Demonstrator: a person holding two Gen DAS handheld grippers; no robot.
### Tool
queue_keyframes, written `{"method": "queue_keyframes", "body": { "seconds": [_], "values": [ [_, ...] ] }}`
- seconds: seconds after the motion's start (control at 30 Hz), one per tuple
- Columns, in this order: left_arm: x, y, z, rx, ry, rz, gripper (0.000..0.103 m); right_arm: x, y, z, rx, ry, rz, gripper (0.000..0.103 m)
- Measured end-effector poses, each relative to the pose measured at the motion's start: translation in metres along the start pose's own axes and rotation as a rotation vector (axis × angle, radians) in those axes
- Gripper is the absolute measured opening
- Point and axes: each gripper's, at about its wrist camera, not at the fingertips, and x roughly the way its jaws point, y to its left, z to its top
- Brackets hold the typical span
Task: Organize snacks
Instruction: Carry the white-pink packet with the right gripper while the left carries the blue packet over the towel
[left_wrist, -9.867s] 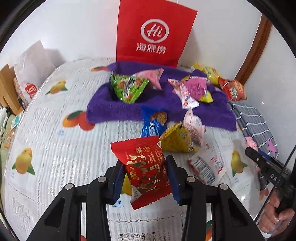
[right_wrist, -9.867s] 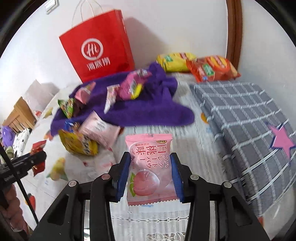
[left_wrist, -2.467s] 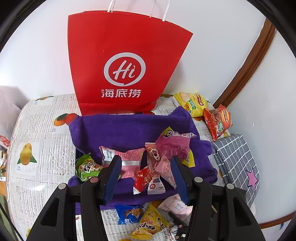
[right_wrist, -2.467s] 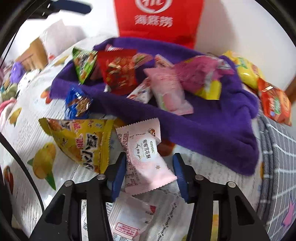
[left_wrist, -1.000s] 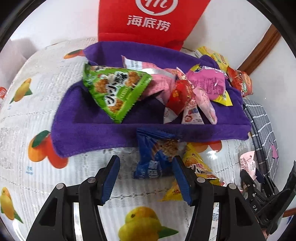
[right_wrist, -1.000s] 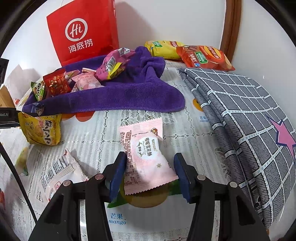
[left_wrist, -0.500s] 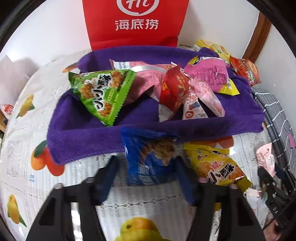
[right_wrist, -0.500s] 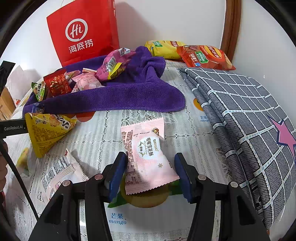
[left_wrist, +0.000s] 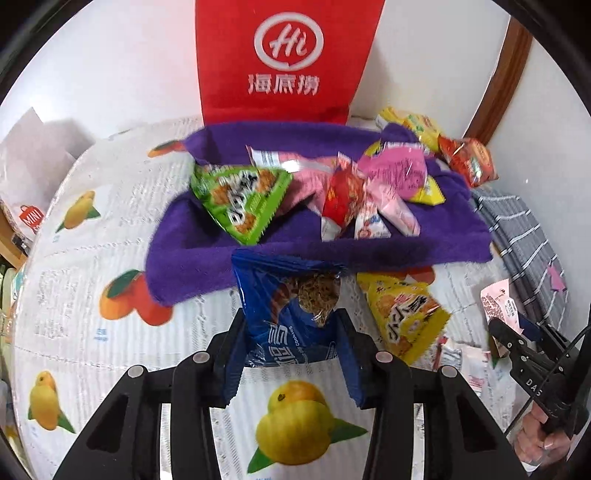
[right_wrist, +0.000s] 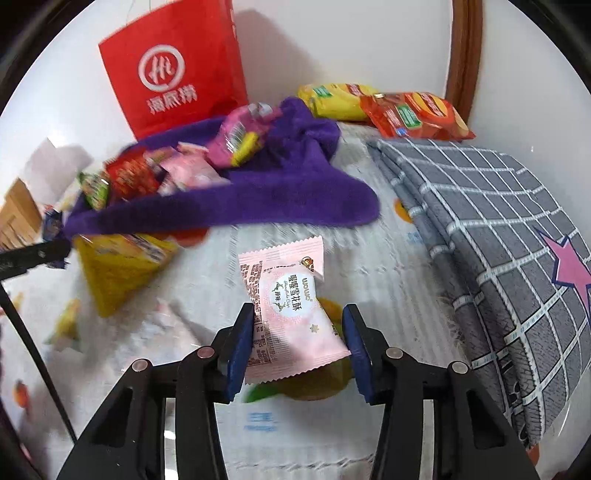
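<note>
The purple towel (left_wrist: 280, 254) is taken as the landmark; it is spread on a fruit-printed tablecloth (left_wrist: 92, 280) in front of a red paper bag (left_wrist: 284, 62).

A blue snack packet (left_wrist: 291, 317) is clamped between the closed jaws of the left gripper (left_wrist: 291, 354), just in front of the towel's near edge.

A pale pink snack packet (right_wrist: 291, 310) is gripped by the right gripper (right_wrist: 299, 347), whose jaws are closing on it, in front of the towel's right end and beside a grey checked cloth (right_wrist: 491, 236).

A green packet (left_wrist: 240, 199), a red packet (left_wrist: 343, 195) and several pink packets (left_wrist: 391, 173) are piled on the towel. A yellow packet (left_wrist: 402, 317) is seen on the tablecloth just in front of the towel.
</note>
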Motion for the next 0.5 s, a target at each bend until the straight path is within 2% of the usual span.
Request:
{"method": "queue_keyframes", "body": {
  "seconds": [0.17,0.3,0.43,0.5],
  "values": [
    [-0.027,0.01,0.017,-0.018,-0.043,-0.006,0.043,-0.038,0.018,0.036,-0.037,-0.085,0.03,0.047],
    [-0.049,0.015,0.041,-0.015,-0.093,0.006,0.043,-0.063,0.028,0.084,-0.054,-0.125,0.046,0.047],
    [-0.063,0.026,0.068,-0.035,-0.133,0.032,0.043,-0.072,0.037,0.124,-0.084,-0.177,0.01,0.047],
    [-0.067,0.034,0.08,-0.049,-0.154,0.063,0.043,-0.07,0.042,0.143,-0.088,-0.186,0.026,0.047]
  ]
}}
